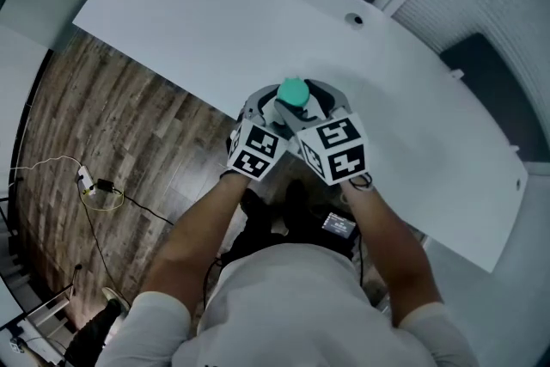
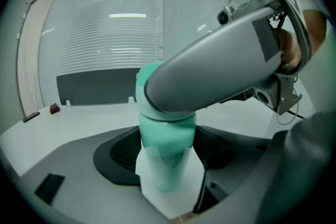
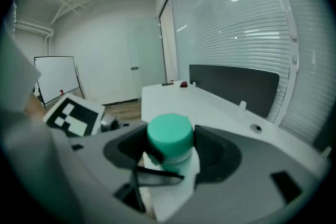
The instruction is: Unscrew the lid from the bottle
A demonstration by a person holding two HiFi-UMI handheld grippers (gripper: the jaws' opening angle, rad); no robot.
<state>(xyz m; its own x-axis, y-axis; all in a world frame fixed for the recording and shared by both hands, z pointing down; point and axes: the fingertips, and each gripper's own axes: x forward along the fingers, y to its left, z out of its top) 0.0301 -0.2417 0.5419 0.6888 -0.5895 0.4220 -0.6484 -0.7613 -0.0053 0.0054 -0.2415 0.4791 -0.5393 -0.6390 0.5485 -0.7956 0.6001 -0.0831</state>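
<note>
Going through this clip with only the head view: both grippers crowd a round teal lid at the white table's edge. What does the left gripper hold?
Observer: Left gripper view shows the left gripper shut on the pale teal plastic bottle, on its body.
Operator: And the right one?
Observer: Right gripper view shows the right gripper clamped on the round teal lid.
Operator: Lid off?
Observer: No; there it sits on the bottle's neck, no gap visible.

Office/mtg rm: whiteboard [image 3: 55, 78], long white desk [image 1: 249, 21], window blinds [image 3: 247, 23].
</note>
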